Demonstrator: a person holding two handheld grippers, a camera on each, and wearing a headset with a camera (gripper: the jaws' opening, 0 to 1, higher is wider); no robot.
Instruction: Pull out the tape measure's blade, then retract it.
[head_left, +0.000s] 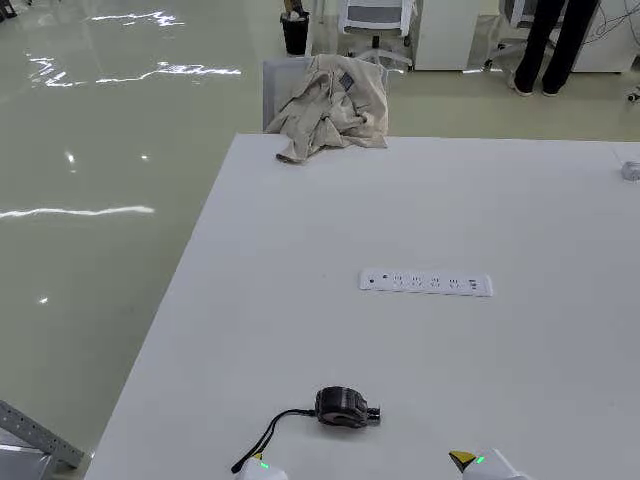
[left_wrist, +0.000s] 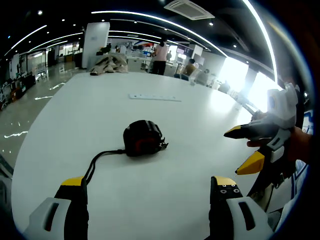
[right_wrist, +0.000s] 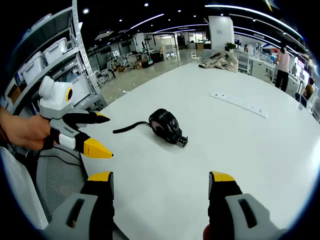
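A black tape measure (head_left: 346, 407) with a black wrist cord lies on the white table (head_left: 420, 220) near its front edge, blade in. In the left gripper view the tape measure (left_wrist: 143, 138) sits ahead of my open left gripper (left_wrist: 149, 185), a short way off. The right gripper view has the tape measure (right_wrist: 167, 125) ahead of my open right gripper (right_wrist: 161, 177), also apart from it. Each gripper appears in the other's view: the right gripper (left_wrist: 247, 147) open at the right, the left gripper (right_wrist: 100, 134) open at the left. Nothing is held.
A white power strip (head_left: 426, 283) lies mid-table beyond the tape measure. A beige jacket (head_left: 328, 105) is draped over a chair at the table's far edge. A person (head_left: 555, 45) stands far back right. The table's left edge drops to a shiny floor.
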